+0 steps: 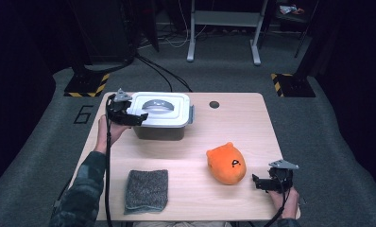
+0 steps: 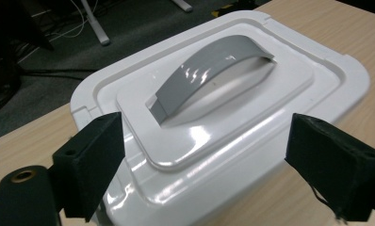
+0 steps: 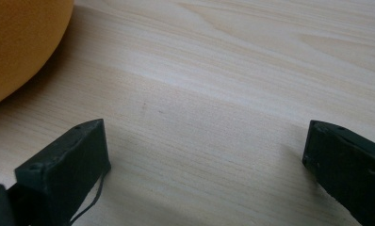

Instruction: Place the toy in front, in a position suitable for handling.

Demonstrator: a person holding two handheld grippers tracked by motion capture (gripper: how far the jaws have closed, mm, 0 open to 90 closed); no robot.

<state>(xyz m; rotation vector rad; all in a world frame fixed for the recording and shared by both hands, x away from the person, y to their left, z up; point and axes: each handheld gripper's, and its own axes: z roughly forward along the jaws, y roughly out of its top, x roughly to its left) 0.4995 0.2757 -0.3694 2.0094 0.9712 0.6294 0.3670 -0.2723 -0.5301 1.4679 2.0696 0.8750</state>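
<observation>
Our left fingers (image 2: 89,165) stand wide, empty, at the near end of the white box (image 1: 162,116) on the tabletop (image 1: 233,127); its grey handle (image 2: 209,70) runs lengthwise straight ahead. Our right gripper (image 1: 258,182) idles open beside the orange plush (image 1: 226,163).

My tabletop (image 1: 186,156) sits brightly lit from overhead amid a dark room; glare streaks my container's white lid (image 2: 232,141), with soft blur at twelve o'clock.

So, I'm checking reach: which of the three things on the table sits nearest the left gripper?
The white lidded box: the left gripper is at its corner, while the grey cloth and orange plush lie nearer the person.
</observation>
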